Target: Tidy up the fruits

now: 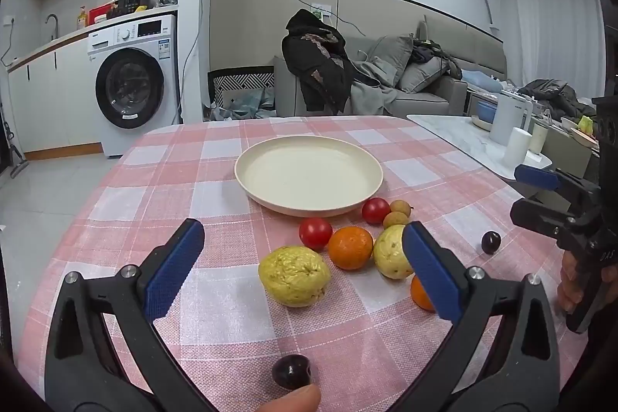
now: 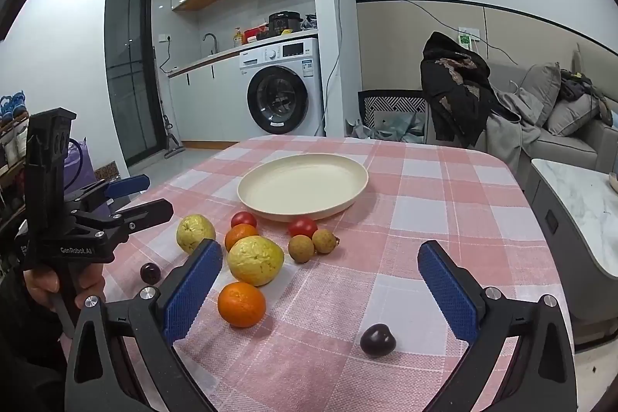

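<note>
Right now both grippers hang above the worktop (image 2: 444, 188), which wears a pink and white checked cloth, and neither holds anything. The left gripper (image 1: 303, 271) has its jaws spread wide, and the right gripper (image 2: 320, 280) has its jaws spread wide too.

Taking the cream plate (image 2: 303, 188) as the landmark: it sits bare near the middle of the worktop, and all the fruit lies on the cloth on its camera side. Two red tomatoes (image 2: 243, 219) (image 2: 302, 226) lie just beside the plate's near rim. Two small brown longans (image 2: 301, 248) (image 2: 325, 241) sit touching each other just nearer than the right-hand tomato. An orange (image 2: 240, 234) sits behind a large yellow-green guava (image 2: 255, 260), a little farther from the plate than the left-hand tomato. A second guava (image 2: 195, 232) lies to the left of that group in the right wrist view, near the left gripper's fingers. A second orange (image 2: 241, 304) rests nearer the camera still, close to the first guava. Two dark cherries lie farthest from the plate: one cherry (image 2: 150, 273) on the left by the left gripper, the other cherry (image 2: 377, 339) low between the right gripper's fingers.

From the left wrist view, the nearest guava (image 1: 294, 276) lies between the open fingers, and a dark cherry (image 1: 292, 371) sits low at the frame's bottom, well apart from the plate (image 1: 309, 176).
</note>
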`<state>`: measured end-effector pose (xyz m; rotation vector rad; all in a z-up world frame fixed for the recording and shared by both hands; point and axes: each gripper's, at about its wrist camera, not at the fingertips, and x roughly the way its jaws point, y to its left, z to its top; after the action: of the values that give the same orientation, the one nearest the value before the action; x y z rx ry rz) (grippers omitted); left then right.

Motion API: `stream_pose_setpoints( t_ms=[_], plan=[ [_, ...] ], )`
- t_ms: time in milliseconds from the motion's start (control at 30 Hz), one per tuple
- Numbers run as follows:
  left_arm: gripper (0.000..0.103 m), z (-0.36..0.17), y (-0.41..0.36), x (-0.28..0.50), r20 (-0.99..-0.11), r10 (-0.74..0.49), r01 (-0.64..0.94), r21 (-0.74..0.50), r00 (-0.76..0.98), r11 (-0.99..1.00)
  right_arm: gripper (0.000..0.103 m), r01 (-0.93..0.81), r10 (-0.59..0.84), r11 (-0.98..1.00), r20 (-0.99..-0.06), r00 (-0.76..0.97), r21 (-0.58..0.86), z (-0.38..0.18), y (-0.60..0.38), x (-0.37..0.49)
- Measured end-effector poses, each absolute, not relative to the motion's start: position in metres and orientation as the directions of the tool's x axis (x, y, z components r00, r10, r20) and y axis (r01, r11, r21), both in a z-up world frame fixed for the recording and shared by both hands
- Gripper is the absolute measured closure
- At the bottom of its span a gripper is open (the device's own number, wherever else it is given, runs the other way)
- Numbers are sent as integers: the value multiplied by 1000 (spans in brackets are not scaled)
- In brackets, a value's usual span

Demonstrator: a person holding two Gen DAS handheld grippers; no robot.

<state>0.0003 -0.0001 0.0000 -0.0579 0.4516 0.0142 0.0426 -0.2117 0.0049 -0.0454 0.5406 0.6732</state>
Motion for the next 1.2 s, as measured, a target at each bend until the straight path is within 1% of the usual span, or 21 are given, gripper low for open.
stream_pose_setpoints(
  t_ms=[1200],
  plan=[
    [1, 1, 3, -1, -446, 1, -30, -58, 895, 998, 0, -613, 588, 780, -485, 647, 128, 7, -212, 40]
  ],
)
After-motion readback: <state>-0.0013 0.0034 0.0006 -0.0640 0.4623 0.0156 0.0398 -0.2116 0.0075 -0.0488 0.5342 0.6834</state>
